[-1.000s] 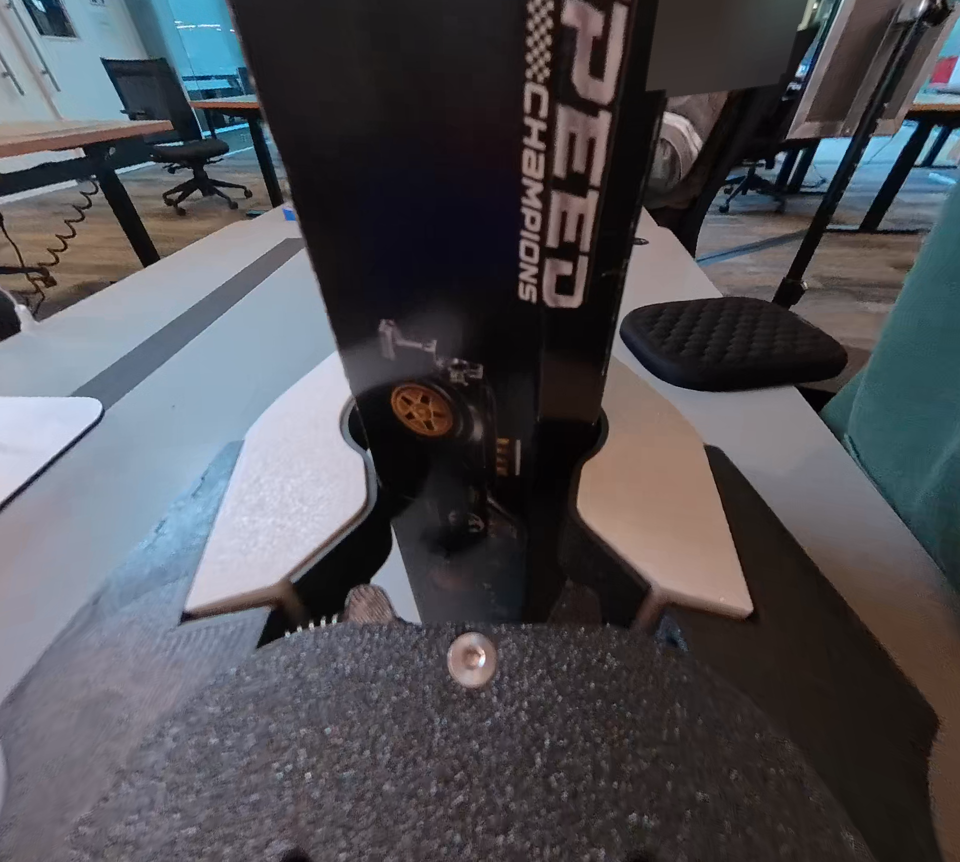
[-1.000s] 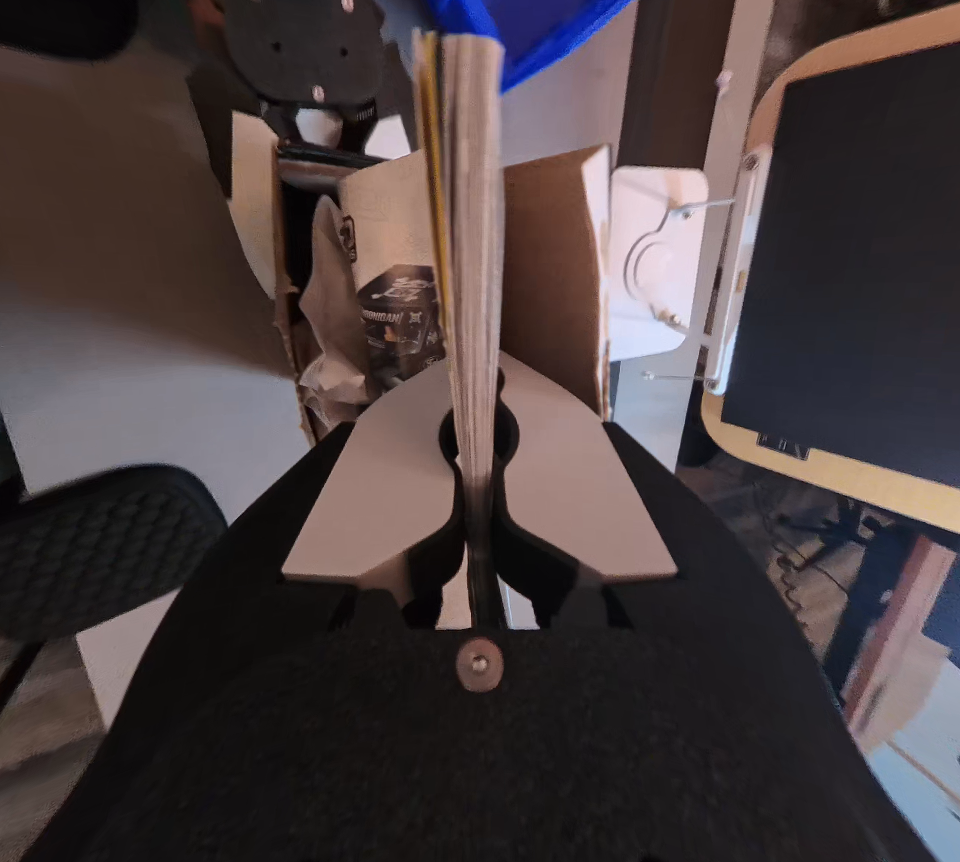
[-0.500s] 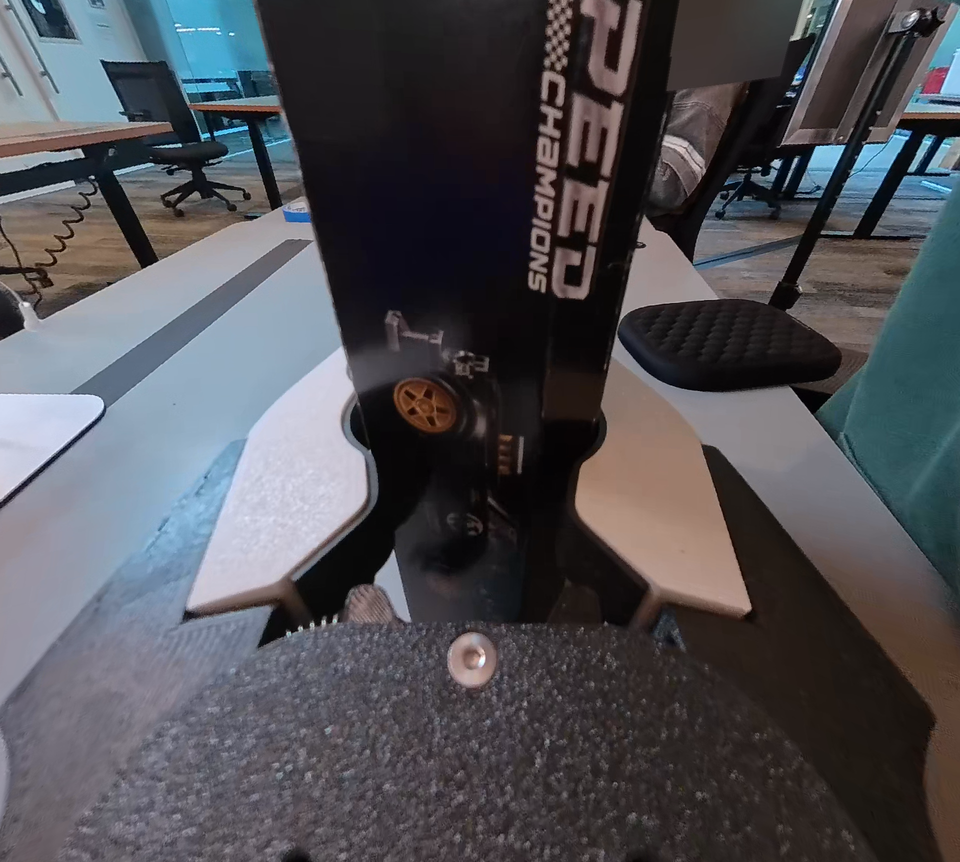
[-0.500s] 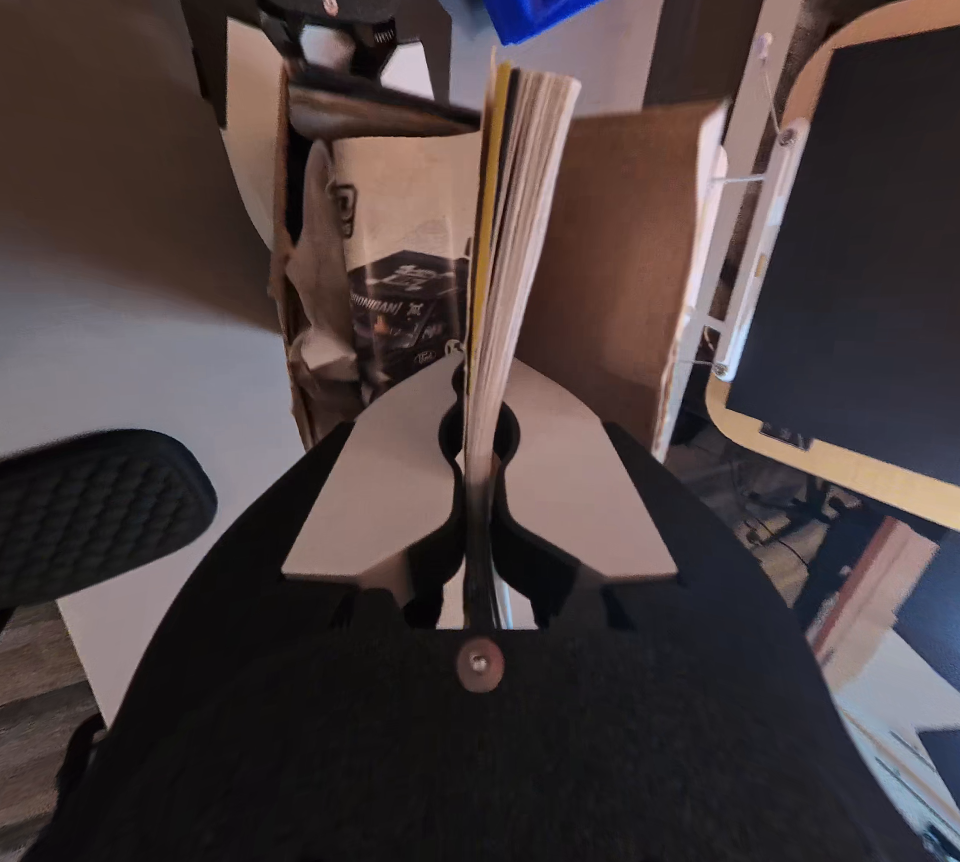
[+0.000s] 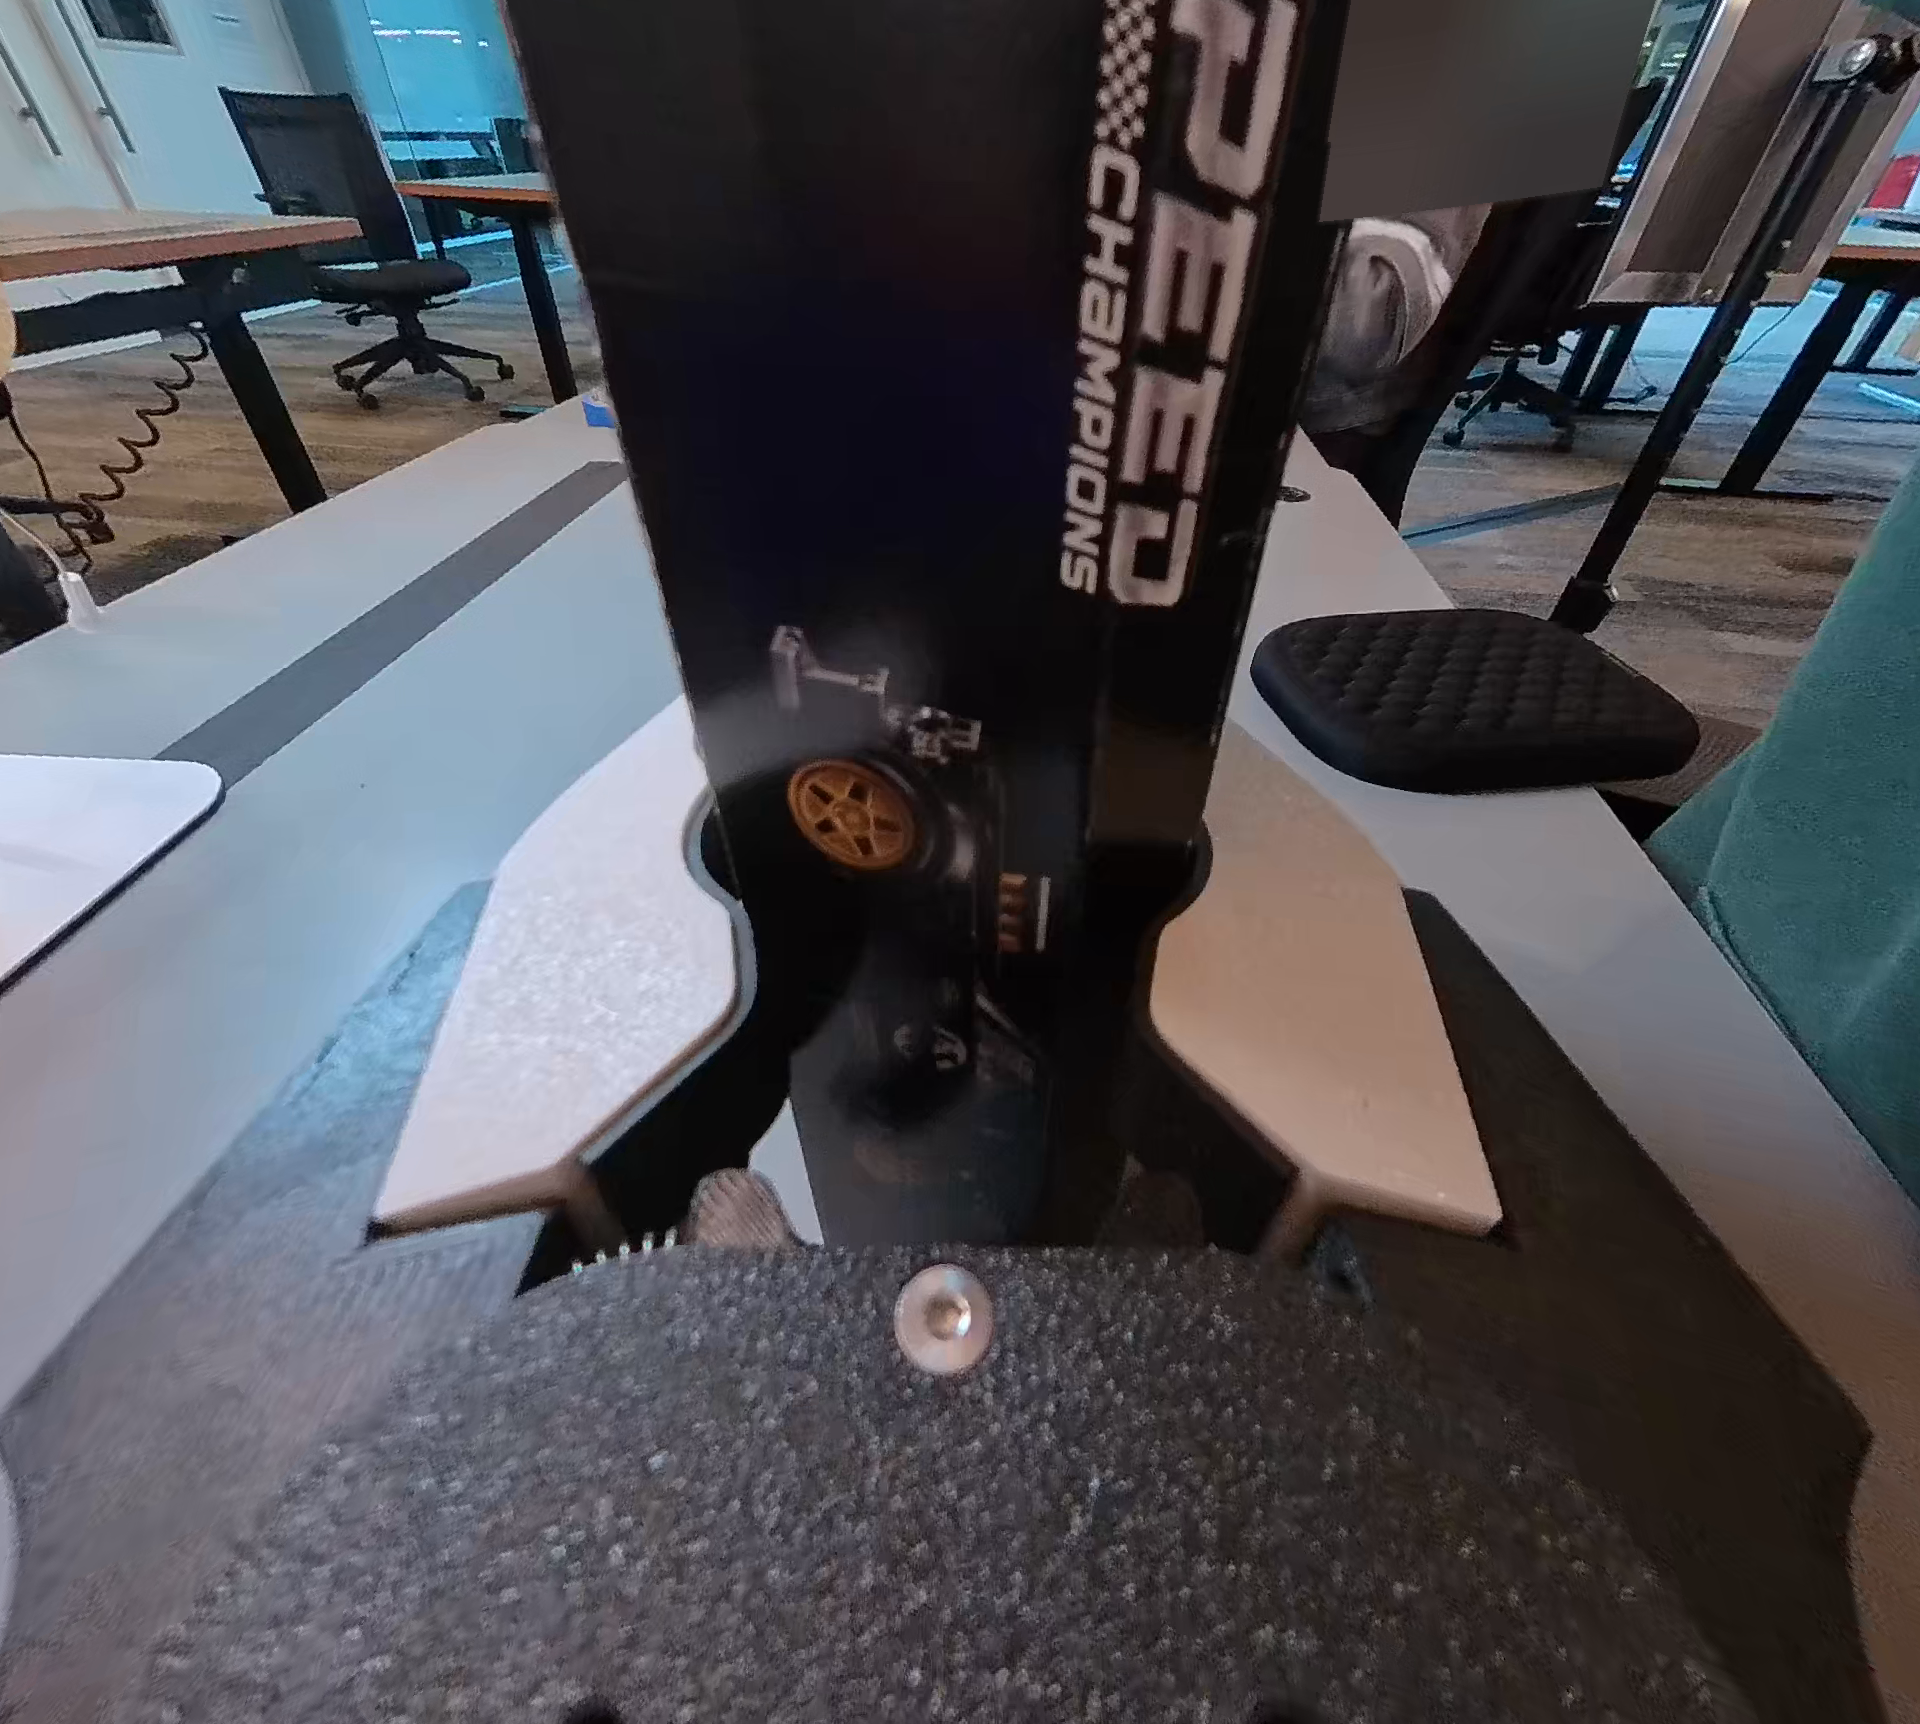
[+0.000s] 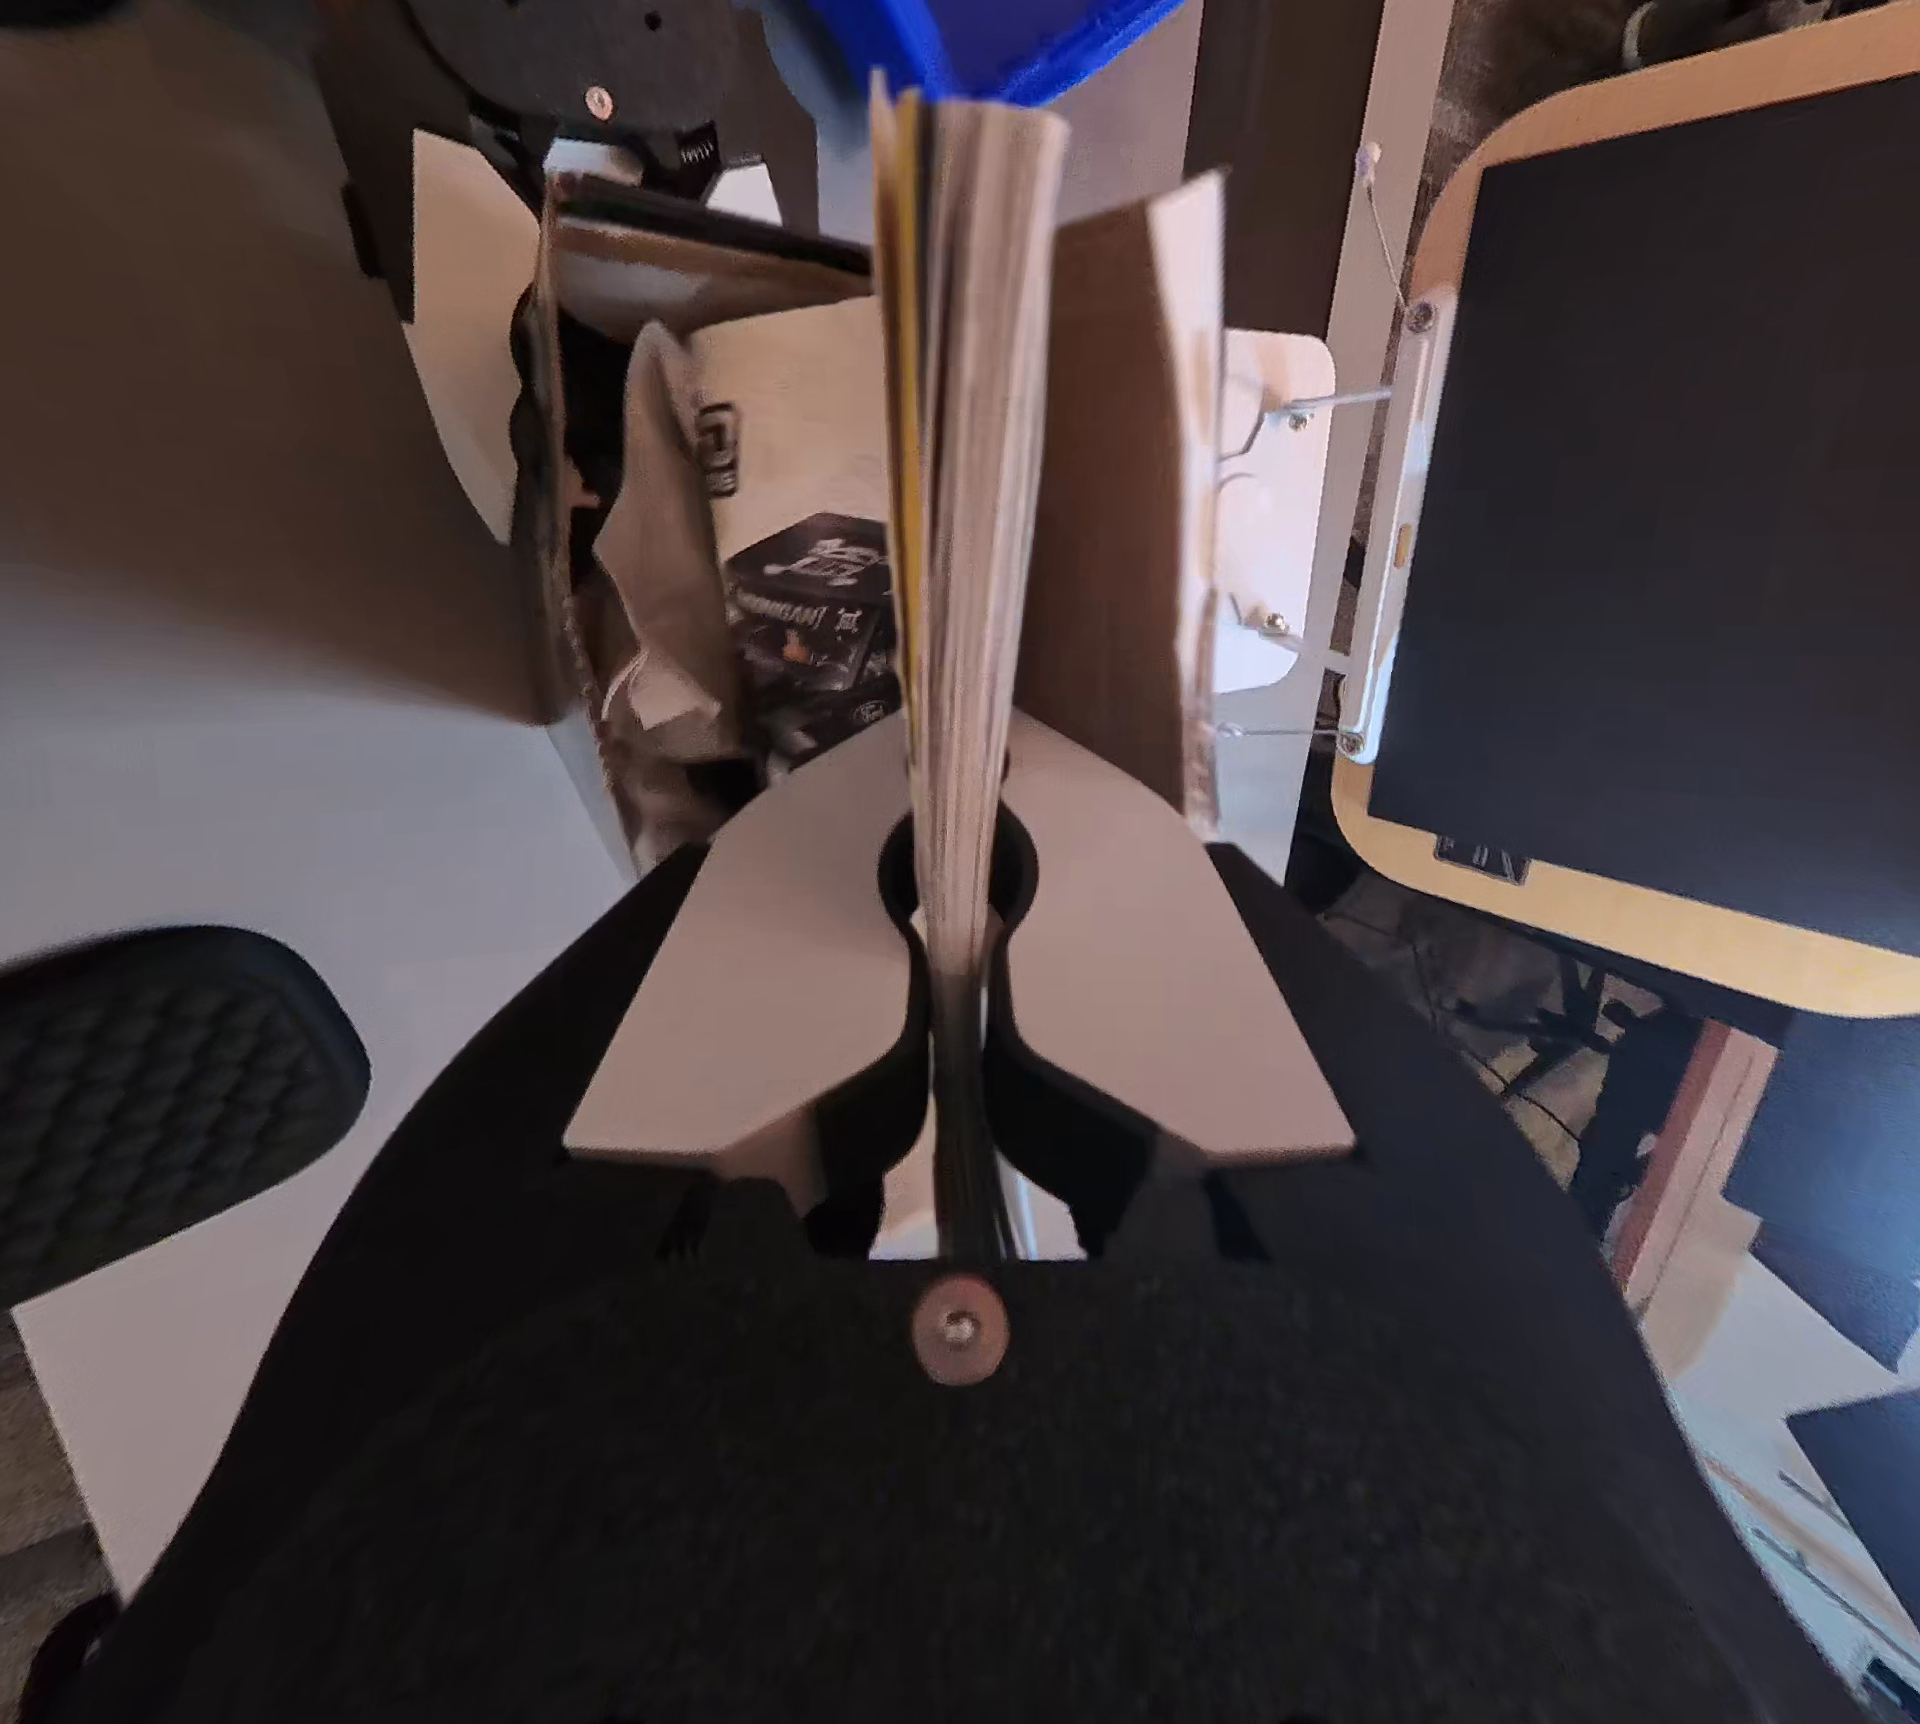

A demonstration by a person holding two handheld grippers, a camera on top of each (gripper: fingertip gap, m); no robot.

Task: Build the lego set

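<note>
While the left gripper [image 5: 966, 926] squeezes the tall black cardboard box [image 5: 894, 324], right gripper [image 6: 961, 885] pinches thin paper booklet [image 6: 961, 469] tight above open box

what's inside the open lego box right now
Inside the lego box: a white paper bag and a dark printed sheet. The booklet in the right hand-held gripper hides the rest.

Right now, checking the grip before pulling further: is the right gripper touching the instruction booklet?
Touching. The right wrist view shows the right gripper closed on the instruction booklet, its pages pinched between both fingers.
</note>
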